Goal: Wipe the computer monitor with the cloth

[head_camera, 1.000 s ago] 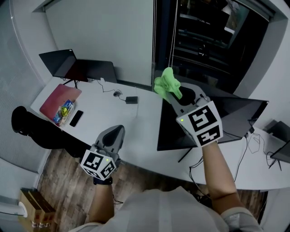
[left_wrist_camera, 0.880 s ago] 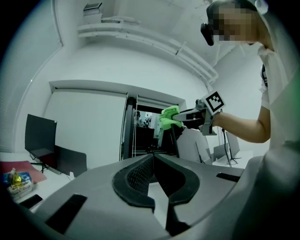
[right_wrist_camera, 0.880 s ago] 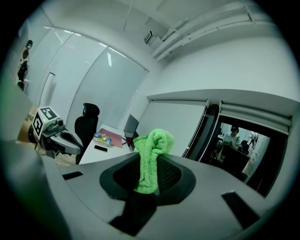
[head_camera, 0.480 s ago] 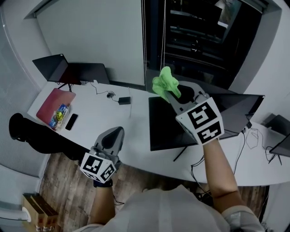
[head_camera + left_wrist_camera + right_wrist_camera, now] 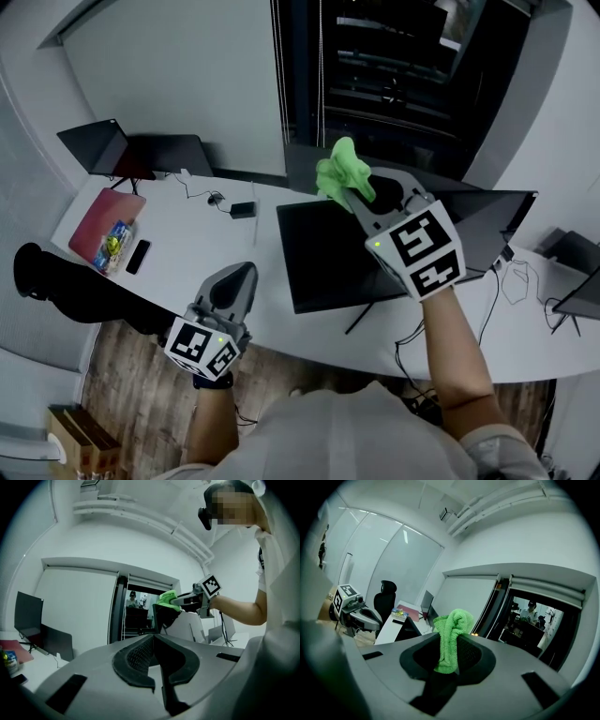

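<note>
A bright green cloth point(image 5: 343, 172) is bunched in my right gripper point(image 5: 360, 192), which is shut on it and held up above the top edge of the black monitor point(image 5: 328, 258). In the right gripper view the cloth point(image 5: 451, 637) stands up between the jaws. The monitor's dark screen tilts back on the white desk point(image 5: 211, 239), and its right part is hidden behind my right gripper. My left gripper point(image 5: 234, 281) hangs low at the desk's near edge, its jaws pressed together with nothing between them. From the left gripper view the cloth point(image 5: 167, 598) shows far off, above the monitor point(image 5: 164, 616).
At the desk's far left lie a red folder point(image 5: 99, 220), a snack packet point(image 5: 111, 244) and a phone point(image 5: 137, 256). Two dark monitors point(image 5: 141, 150) stand at the back left. Cables and a small adapter point(image 5: 243, 208) lie mid-desk. Another monitor point(image 5: 577, 305) sits at the right.
The view has shifted, so the monitor now shows further left and more fully. Both grippers stay where they were in the view, the right still holding the cloth.
</note>
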